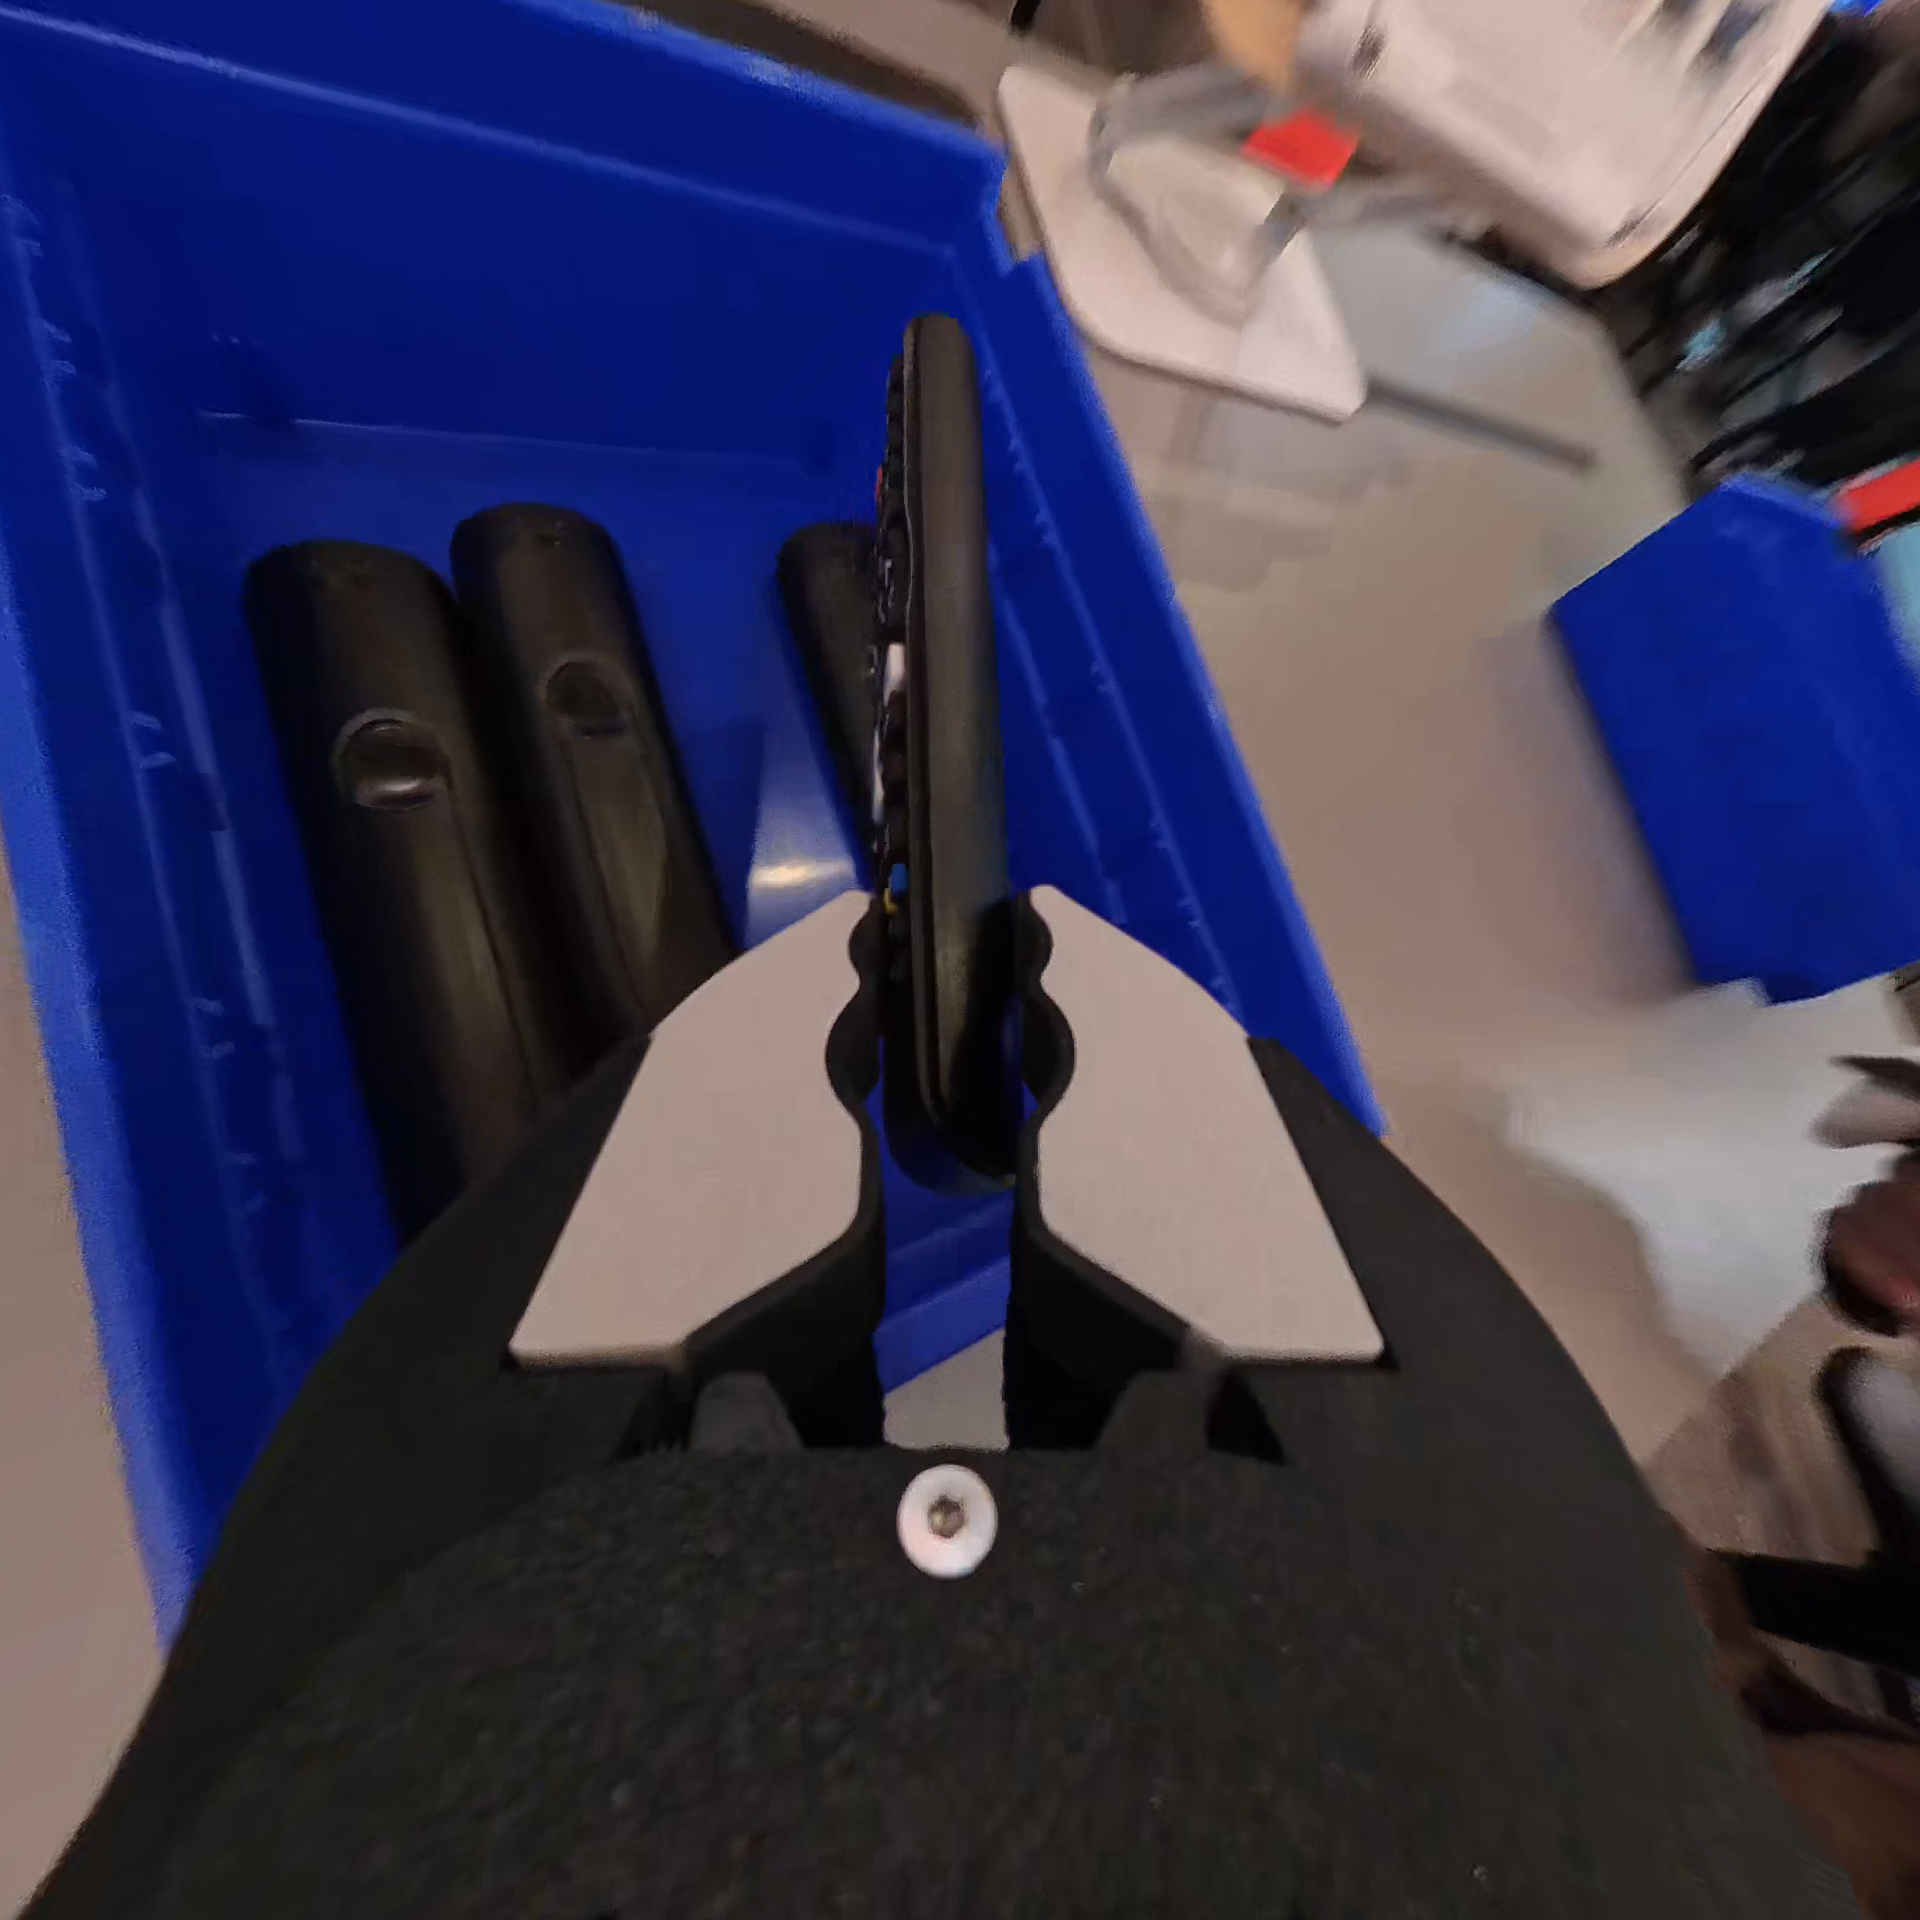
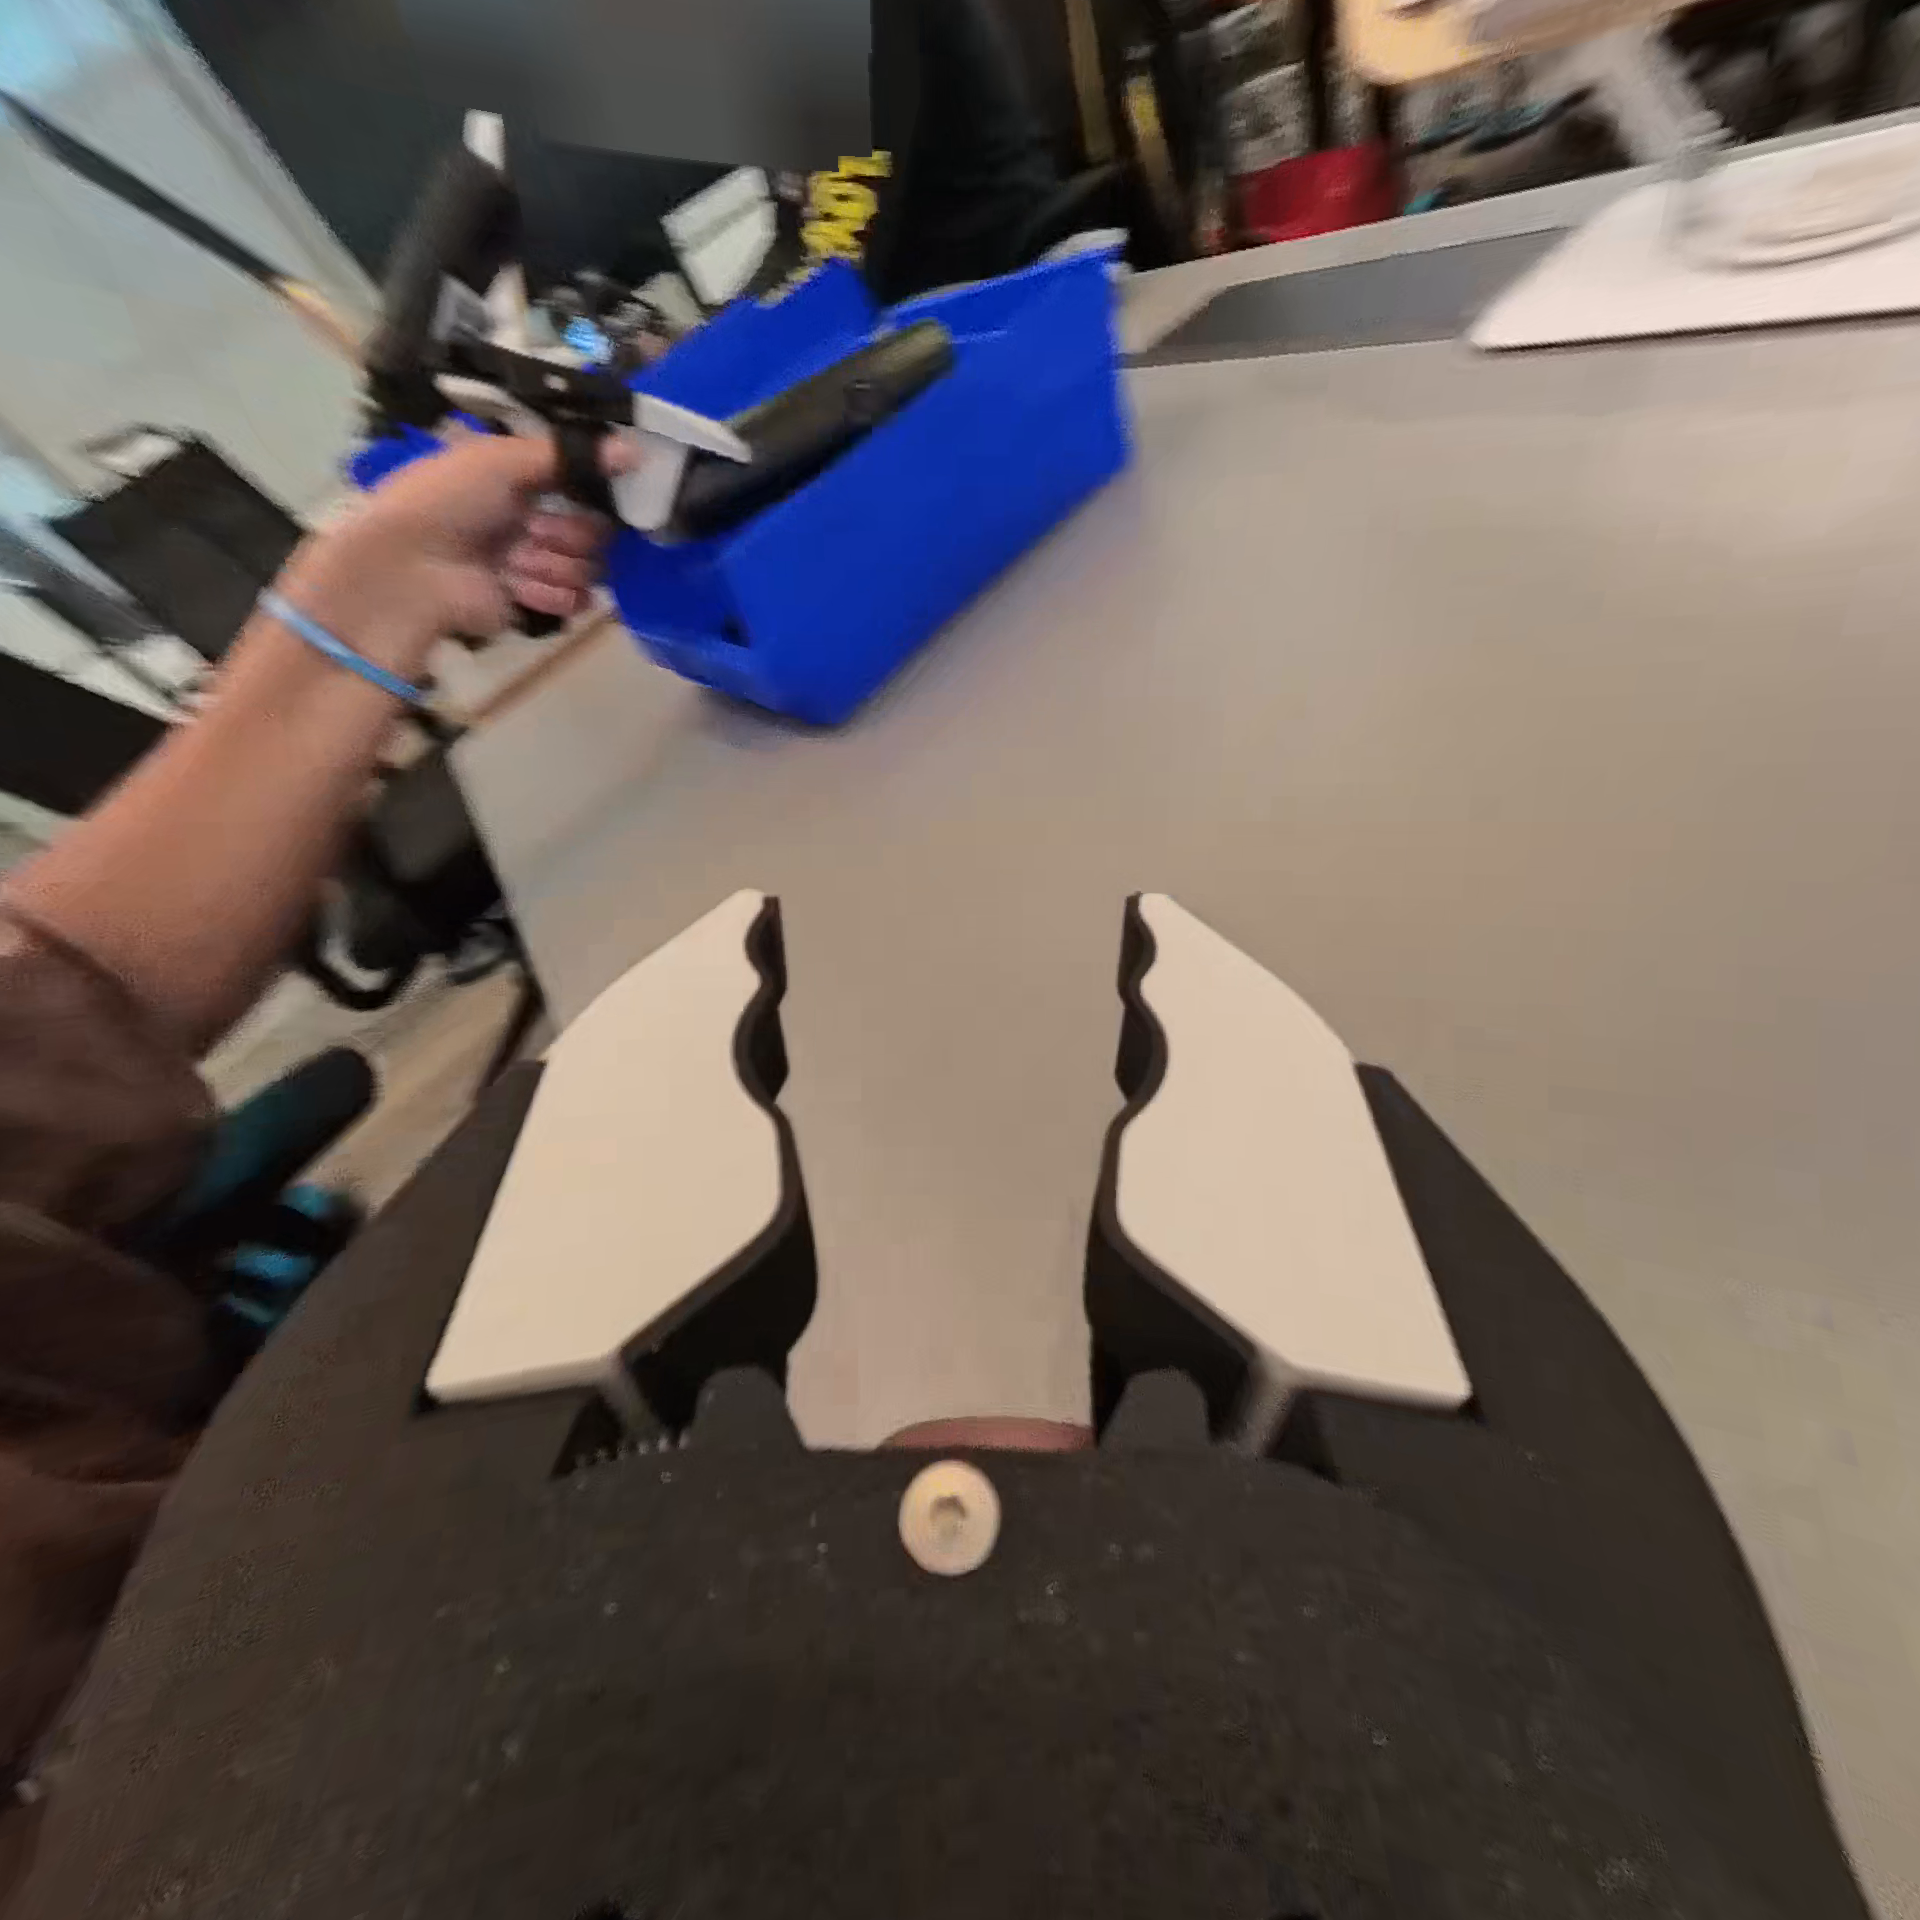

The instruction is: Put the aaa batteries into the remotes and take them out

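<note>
My left gripper (image 1: 948, 914) is shut on a black remote (image 1: 951, 727), held on edge with its buttons facing left, above a blue bin (image 1: 520, 312). Three more black remotes lie in the bin, two back side up (image 1: 405, 831) (image 1: 592, 727) and one (image 1: 831, 623) partly hidden behind the held one. In the right wrist view the left gripper (image 2: 686, 457) holds the remote (image 2: 821, 416) over the same blue bin (image 2: 914, 540). My right gripper (image 2: 951, 914) is open and empty above the grey table (image 2: 1455, 727). No batteries show.
A second blue bin (image 1: 1766, 748) stands on the table to the right. A white flat base with a clear stand (image 1: 1195, 239) sits at the table's far side. A person's hand and forearm (image 2: 312, 644) hold the left gripper. Office clutter lies beyond the table's edge.
</note>
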`<action>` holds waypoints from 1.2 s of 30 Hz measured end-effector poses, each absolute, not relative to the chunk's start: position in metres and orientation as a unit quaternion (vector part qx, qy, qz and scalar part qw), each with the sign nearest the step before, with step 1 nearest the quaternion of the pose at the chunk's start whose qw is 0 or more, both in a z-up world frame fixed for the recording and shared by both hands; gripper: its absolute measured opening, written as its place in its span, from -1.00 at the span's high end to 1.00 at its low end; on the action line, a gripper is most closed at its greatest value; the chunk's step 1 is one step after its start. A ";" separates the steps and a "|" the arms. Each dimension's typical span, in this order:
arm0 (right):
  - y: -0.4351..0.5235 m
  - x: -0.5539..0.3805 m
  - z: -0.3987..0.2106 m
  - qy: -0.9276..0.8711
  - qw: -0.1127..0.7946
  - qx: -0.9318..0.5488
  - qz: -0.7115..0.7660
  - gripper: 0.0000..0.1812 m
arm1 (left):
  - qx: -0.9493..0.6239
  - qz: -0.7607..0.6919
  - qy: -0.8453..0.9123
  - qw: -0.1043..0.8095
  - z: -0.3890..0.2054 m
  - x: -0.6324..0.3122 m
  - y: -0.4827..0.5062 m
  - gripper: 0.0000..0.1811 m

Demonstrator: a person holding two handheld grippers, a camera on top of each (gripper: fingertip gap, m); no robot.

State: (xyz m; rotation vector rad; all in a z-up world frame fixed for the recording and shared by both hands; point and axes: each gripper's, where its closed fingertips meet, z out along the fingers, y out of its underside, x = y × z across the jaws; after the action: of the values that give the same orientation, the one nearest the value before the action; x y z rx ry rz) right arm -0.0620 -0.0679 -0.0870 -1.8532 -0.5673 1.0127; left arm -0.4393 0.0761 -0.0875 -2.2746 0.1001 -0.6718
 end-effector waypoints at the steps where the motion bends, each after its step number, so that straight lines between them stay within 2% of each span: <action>1: -0.063 -0.085 -0.083 -0.235 0.443 -0.748 0.435 0.27 | -0.873 -0.283 0.031 0.395 -0.079 -0.437 0.075 0.74; 4: -0.038 -0.144 -0.065 -0.223 0.396 -0.731 0.509 0.21 | -0.828 -0.338 0.017 0.447 -0.055 -0.419 0.069 0.75; 11: 0.038 -0.222 -0.023 -0.136 0.342 -0.693 0.620 0.13 | -0.781 -0.324 0.101 0.524 -0.015 -0.317 0.047 0.75; 13: 0.043 -0.236 -0.014 -0.119 0.320 -0.681 0.647 0.05 | -0.775 -0.305 0.133 0.537 -0.011 -0.282 0.042 0.75; 18: 0.052 -0.231 -0.007 -0.082 0.322 -0.674 0.660 0.02 | -0.775 -0.248 0.198 0.546 -0.024 -0.215 0.031 0.75; 19: 0.054 -0.224 -0.011 -0.078 0.330 -0.678 0.652 0.09 | -0.775 -0.243 0.201 0.548 -0.026 -0.209 0.030 0.75; 21: 0.057 -0.209 -0.022 -0.074 0.343 -0.690 0.633 0.38 | -0.773 -0.264 0.198 0.542 -0.031 -0.195 0.026 0.75; 30: 0.047 -0.186 -0.041 -0.148 0.319 -0.706 0.614 0.44 | -0.769 -0.310 0.275 0.487 -0.055 -0.159 0.009 0.68; 31: 0.046 -0.184 -0.040 -0.156 0.321 -0.707 0.611 0.44 | -0.766 -0.321 0.281 0.480 -0.054 -0.158 0.006 0.66; 34: 0.052 -0.171 -0.041 -0.193 0.354 -0.720 0.565 0.44 | -0.770 -0.352 0.292 0.444 -0.053 -0.162 -0.002 0.32; 36: 0.055 -0.161 -0.040 -0.229 0.378 -0.725 0.528 0.44 | -0.771 -0.378 0.290 0.423 -0.051 -0.170 -0.004 0.22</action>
State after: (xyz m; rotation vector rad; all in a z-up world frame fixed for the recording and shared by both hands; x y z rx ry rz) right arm -0.1607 0.0553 -0.0398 -1.8538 -0.5856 1.3488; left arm -0.1704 -0.0041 -0.0514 -1.9304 0.7258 -0.9464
